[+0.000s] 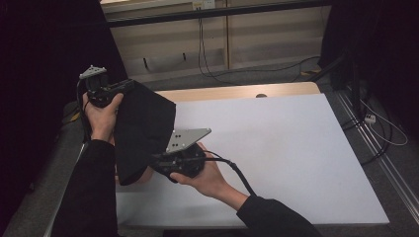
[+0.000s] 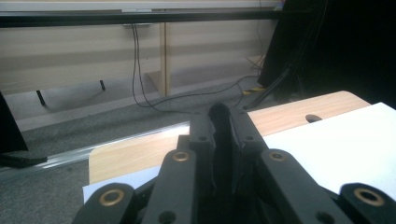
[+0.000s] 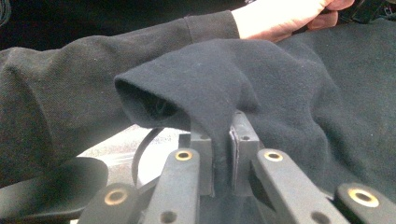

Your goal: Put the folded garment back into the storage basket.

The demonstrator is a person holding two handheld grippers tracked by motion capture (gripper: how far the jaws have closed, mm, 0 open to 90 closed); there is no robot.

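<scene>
A black cloth (image 1: 146,123) hangs above the left side of the table, stretched between my two grippers. My left gripper (image 1: 129,85) is raised at the upper left and is shut on the cloth's top corner. In the left gripper view a narrow fold of the cloth (image 2: 220,114) is pinched between the closed jaws of that gripper (image 2: 220,128). My right gripper (image 1: 155,161) is lower, near the front left, shut on the cloth's lower edge. In the right gripper view the cloth (image 3: 261,79) drapes over the jaws of my right gripper (image 3: 223,137), with a rolled hem to their left.
A white sheet (image 1: 276,148) covers most of the wooden table (image 1: 237,91), which has a small hole (image 1: 261,95) near its far edge. Cables (image 1: 217,74) run over the grey floor before a pale panelled wall. A floor rail (image 1: 380,153) lies to the right.
</scene>
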